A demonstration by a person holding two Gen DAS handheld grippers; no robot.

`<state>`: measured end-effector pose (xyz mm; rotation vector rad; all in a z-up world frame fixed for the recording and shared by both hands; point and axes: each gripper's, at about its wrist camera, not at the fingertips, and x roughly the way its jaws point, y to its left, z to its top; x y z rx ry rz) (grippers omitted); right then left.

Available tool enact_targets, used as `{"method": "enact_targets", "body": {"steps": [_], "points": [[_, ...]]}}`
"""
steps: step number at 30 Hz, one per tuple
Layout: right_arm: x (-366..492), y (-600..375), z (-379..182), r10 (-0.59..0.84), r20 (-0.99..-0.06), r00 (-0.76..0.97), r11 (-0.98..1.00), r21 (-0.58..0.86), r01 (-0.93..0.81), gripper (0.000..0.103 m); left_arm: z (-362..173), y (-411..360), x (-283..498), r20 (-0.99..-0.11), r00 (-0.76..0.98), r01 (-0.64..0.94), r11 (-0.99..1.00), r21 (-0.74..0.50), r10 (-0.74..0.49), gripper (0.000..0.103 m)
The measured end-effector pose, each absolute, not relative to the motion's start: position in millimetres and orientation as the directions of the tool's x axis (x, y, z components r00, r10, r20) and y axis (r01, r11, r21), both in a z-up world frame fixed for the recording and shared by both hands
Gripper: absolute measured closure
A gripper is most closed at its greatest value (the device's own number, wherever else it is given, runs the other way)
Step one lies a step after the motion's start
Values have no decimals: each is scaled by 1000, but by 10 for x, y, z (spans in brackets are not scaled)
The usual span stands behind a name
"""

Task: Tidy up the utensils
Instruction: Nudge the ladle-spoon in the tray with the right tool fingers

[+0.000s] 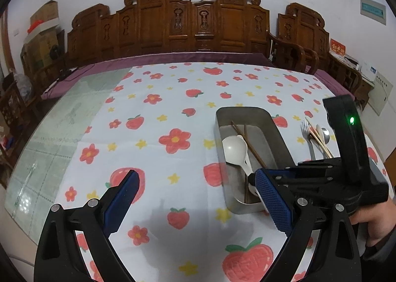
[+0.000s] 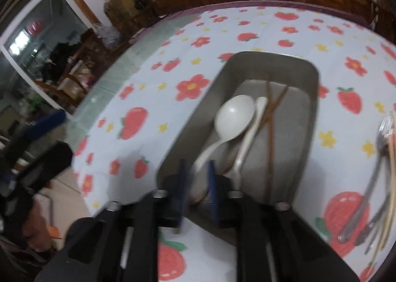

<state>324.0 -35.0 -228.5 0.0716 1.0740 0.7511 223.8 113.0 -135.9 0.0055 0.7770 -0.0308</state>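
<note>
Left wrist view: the left gripper point(image 1: 195, 201) hangs wide open over the counter point(image 1: 158, 158), its blue pads far apart and nothing between them. The metal tray point(image 1: 277, 133) sits just right of it on the strawberry-print cloth, long axis running away from the camera. Inside the tray a white ladle point(image 1: 235, 152) lies bowl toward the far end, handle coming back toward the near end, where the right gripper point(image 1: 252, 180) meets it. Dark chopsticks point(image 1: 247, 144) lie along the tray's length beside the ladle. To the right of the tray, on the cloth, a fork point(image 1: 308, 138), a metal spoon point(image 1: 326, 134) and pale chopsticks point(image 1: 319, 139) lie bunched together, all roughly parallel to the tray.

Right wrist view: the right gripper point(image 2: 196, 170) is at the tray's point(image 2: 222, 76) near end, its blue pads narrowed around the ladle's point(image 2: 234, 115) handle; the frame is blurred, so contact cannot be confirmed. The ladle's bowl points toward the tray's far end. A white spoon point(image 2: 250, 131) lies beside it, same direction, and the dark chopsticks point(image 2: 271, 118) cross each other along the tray's length. Right of the tray the fork point(image 2: 368, 183) and pale chopsticks point(image 2: 387, 195) lie on the cloth.
</note>
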Motion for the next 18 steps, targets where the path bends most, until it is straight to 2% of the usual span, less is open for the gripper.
{"method": "enact_targets", "body": {"steps": [6, 9, 12, 13, 14, 18], "points": [[3353, -379, -2273, 583, -765, 273, 771, 414, -484, 96, -1371, 1136, 2230, -703, 711, 36, 999, -12, -34, 12], [3419, -355, -2266, 533, -786, 314, 802, 351, -483, 96, -1378, 1121, 2247, -706, 708, 38, 999, -13, -36, 12], [3460, -328, -2264, 507, -796, 331, 810, 308, -500, 89, -1378, 1087, 2259, -708, 705, 42, 999, -10, -37, 12], [3457, -336, -2235, 508, -793, 337, 806, 300, -510, 80, -1373, 1069, 2262, -708, 705, 44, 999, -8, -37, 12], [3444, -362, -2187, 515, -782, 350, 800, 294, -522, 75, -1370, 1053, 2268, -708, 706, 46, 999, -7, -37, 12], [3387, -585, -1975, 527, -747, 406, 795, 264, -546, 75, -1373, 940, 2291, -709, 704, 58, 998, -5, -44, 12]]}}
